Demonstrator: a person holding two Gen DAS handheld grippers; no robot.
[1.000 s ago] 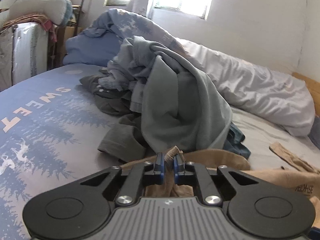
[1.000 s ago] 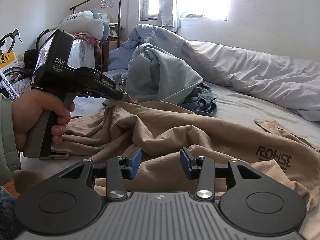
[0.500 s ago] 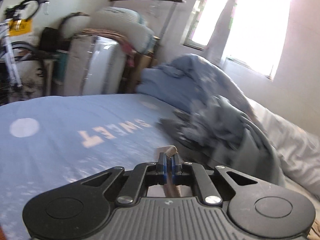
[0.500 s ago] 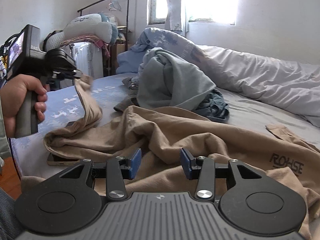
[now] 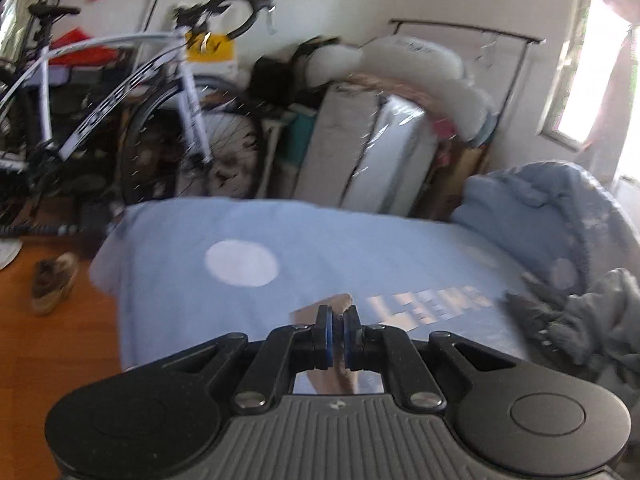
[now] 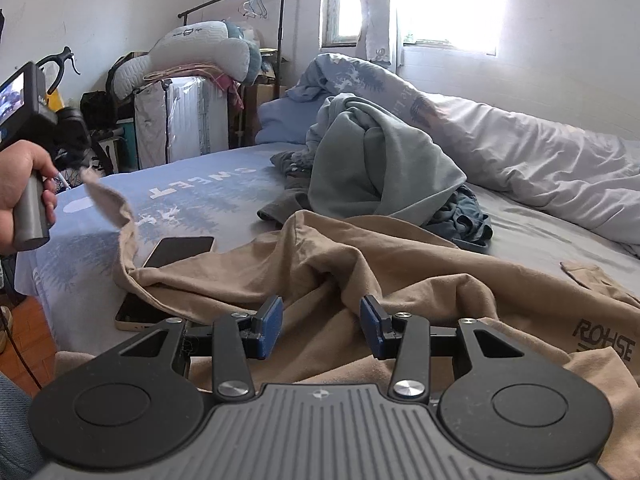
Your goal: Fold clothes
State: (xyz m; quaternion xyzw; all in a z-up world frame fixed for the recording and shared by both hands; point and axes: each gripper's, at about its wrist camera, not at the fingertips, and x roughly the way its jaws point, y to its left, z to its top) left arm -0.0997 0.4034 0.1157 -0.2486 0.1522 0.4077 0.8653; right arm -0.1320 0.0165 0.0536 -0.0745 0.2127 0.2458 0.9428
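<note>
Right wrist view: left tongs (image 6: 82,168) pinch the tan shirt (image 6: 360,264) corner out leftward; right tongs (image 6: 320,322) hover open over its rumpled middle.

Window (image 6: 448,4) glare, blurred left view

Clothes spread over a bed, a gripper at each side

A T-shirt (image 6: 400,272) lies across the near part of the bed (image 6: 192,200), its left end lifted off the bed and pinched in the left gripper (image 5: 336,334) at the bed's left edge; the right gripper (image 6: 320,324) sits just above the shirt's near folds (whether its fingers touch the cloth cannot be told). Two phones (image 6: 180,250) lie left of the shirt, the nearer one partly under it. Behind the shirt rises a heap of clothes (image 6: 372,168), with a duvet (image 6: 540,160) behind and to its right. A bicycle (image 5: 132,120) stands beyond the bed's left edge.
</note>
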